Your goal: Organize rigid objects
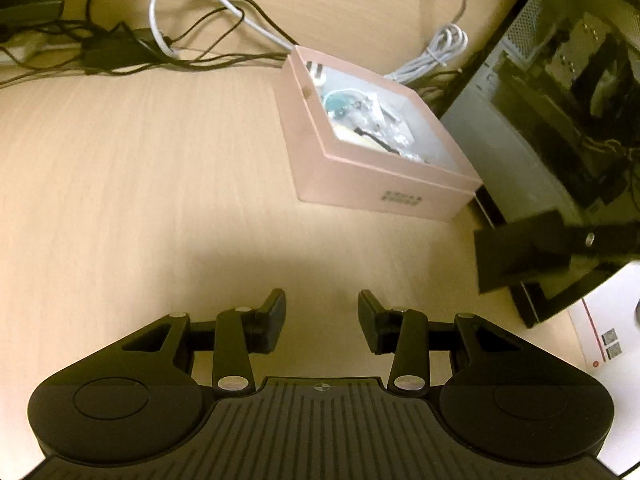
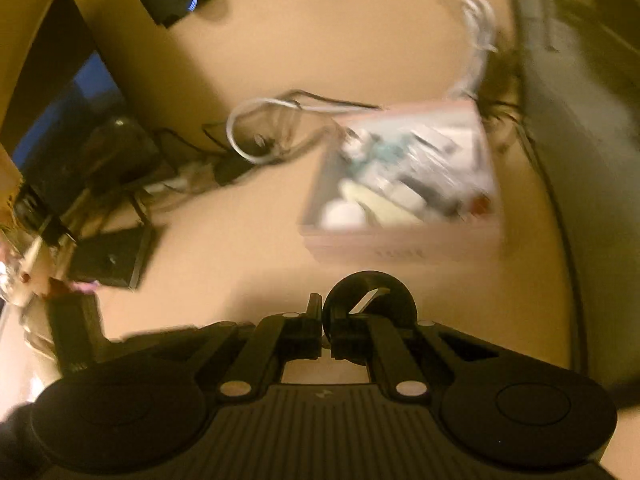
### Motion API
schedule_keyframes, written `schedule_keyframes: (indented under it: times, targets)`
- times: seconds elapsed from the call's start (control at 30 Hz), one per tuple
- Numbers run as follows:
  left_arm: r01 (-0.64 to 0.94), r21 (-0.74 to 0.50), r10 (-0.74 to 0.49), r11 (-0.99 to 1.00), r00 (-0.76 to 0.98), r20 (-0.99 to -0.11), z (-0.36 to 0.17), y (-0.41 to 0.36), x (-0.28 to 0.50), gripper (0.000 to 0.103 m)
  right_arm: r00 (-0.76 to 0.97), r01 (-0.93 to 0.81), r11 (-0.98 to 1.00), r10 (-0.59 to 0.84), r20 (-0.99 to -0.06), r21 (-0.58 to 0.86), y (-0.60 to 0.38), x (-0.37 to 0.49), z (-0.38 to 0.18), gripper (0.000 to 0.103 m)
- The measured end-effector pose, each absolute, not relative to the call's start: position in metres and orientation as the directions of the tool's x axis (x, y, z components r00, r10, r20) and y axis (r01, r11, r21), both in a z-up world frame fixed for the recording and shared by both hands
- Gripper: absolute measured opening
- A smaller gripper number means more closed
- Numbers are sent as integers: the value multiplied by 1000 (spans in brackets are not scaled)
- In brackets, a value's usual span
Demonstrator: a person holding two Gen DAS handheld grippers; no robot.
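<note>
Right gripper (image 2: pixel 326 326) pinches black ring (image 2: pixel 370 300); left gripper (image 1: pixel 322 320) spread, empty.

The box (image 1: pixel 372 152) lies on the desk (image 1: pixel 140 168), cables (image 1: pixel 192 40) behind it.

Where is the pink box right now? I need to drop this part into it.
The pink box sits on the wooden desk, upper right in the left wrist view, between tangled cables and the black computer case.

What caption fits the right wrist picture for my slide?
Right tool shut on a black ring, nearing the open pink box full of small parts.
</note>
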State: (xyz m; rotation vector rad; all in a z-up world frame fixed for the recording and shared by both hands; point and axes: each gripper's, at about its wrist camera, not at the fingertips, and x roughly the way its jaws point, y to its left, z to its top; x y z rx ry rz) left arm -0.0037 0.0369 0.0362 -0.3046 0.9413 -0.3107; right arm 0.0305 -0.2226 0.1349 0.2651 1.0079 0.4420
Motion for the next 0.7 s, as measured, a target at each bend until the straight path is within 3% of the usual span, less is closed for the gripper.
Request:
schedule_keyframes:
  times: [0.17, 0.3, 0.4, 0.47, 0.53, 0.63, 0.7]
  targets:
    - [101, -340, -334, 935, 572, -749, 37, 23, -18, 43, 492, -225, 858, 510, -706, 462, -234, 0, 96, 4]
    - [82, -308, -296, 948, 578, -760, 38, 19, -21, 43, 552, -251, 880, 472, -688, 403, -225, -19, 61, 5]
    - [80, -291, -281, 953, 583, -762, 42, 19, -25, 44, 521, -259, 876, 481, -705, 406, -228, -33, 49, 20]
    - [69, -289, -274, 955, 581, -767, 42, 19, -27, 43, 522, -315, 880, 473, -710, 355, -228, -49, 53, 54]
    - [69, -286, -272, 956, 578, -770, 43, 18, -29, 44, 580, -361, 899, 423, -696, 246, -229, -69, 64, 73]
    - [78, -282, -274, 956, 576, -770, 43, 15, -32, 44, 653, -454, 889, 371, -660, 50, -220, -84, 73, 82]
    - [80, -280, -274, 957, 572, -773, 42, 12, -34, 44, 662, -483, 875, 353, -661, -17, -210, -79, 69, 83]
